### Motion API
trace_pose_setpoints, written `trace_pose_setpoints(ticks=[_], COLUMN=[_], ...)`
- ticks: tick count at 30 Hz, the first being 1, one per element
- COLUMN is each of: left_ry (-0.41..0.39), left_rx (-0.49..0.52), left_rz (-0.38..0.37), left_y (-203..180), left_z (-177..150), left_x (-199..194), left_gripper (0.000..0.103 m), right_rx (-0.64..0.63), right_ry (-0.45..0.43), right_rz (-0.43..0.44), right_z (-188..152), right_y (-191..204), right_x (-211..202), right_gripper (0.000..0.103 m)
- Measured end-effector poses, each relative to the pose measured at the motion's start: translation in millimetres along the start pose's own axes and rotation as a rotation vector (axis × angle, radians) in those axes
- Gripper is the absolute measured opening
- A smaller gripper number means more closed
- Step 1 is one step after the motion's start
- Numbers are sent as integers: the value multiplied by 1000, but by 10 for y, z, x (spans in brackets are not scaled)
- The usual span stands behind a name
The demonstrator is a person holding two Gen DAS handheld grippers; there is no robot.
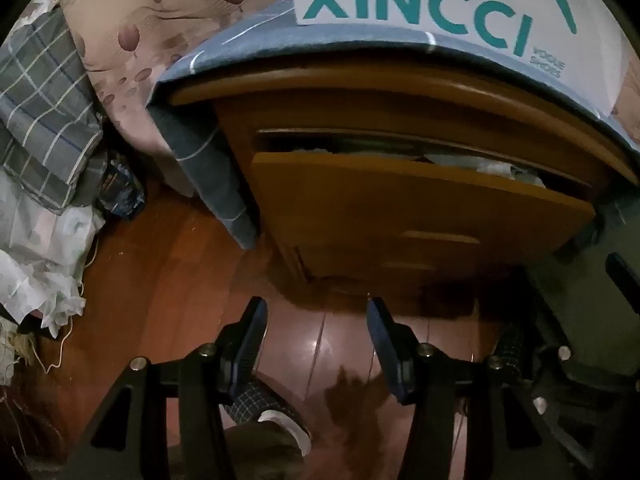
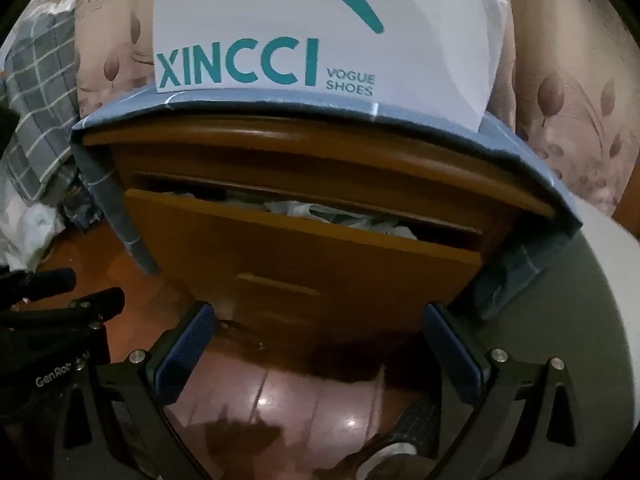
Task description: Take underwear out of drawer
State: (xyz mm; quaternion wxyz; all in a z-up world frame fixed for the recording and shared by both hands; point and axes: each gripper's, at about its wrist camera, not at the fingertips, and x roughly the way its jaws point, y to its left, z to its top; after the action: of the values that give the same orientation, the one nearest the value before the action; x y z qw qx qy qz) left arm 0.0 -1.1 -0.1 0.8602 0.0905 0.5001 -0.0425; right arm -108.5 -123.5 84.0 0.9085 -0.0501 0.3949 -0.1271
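Two claws hang over a red wooden floor (image 2: 304, 396) in front of a bedside cabinet (image 2: 312, 148). The left claw (image 1: 316, 320) stands part-way open with nothing between its blue pads; the right claw (image 2: 318, 320) is spread wide, also empty. Ahead of and above both claws, the cabinet's top drawer (image 2: 296, 248) is pulled out a little on a slant. Crumpled pale cloth (image 2: 320, 214) shows in the gap (which piece of it is the underwear cannot be told), well apart from either claw. A blue cloth (image 2: 520, 152) drapes the cabinet top, and on it stands a white shoe box (image 2: 320, 32) printed "XINCCI VOGUE SHOES". In the left claw's view, a checked grey blanket (image 1: 44, 120) and white bedding (image 1: 44, 248) lie to the left of the claw. A checked slipper (image 1: 264, 408) shows below its pads.
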Motion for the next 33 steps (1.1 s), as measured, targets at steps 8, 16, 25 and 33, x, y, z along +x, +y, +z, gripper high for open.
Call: trace_pose_setpoints(ticks=[8, 16, 25, 33], left_ry=[-30, 21, 68, 56], left_rx=[-29, -21, 7, 34], left_rz=[-18, 0, 8, -23], left_y=[158, 271, 360, 376], left_z=[-108, -112, -123, -137], left_x=[-117, -170, -100, -96], left_gripper=[53, 53, 53, 53], right_rx=[99, 120, 129, 164], right_ry=[68, 76, 81, 104], right_rz=[61, 73, 76, 94], right_z=[17, -51, -57, -60], right_y=[-76, -141, -151, -212], right_x=[50, 142, 141, 183], right_gripper=[102, 102, 102, 102])
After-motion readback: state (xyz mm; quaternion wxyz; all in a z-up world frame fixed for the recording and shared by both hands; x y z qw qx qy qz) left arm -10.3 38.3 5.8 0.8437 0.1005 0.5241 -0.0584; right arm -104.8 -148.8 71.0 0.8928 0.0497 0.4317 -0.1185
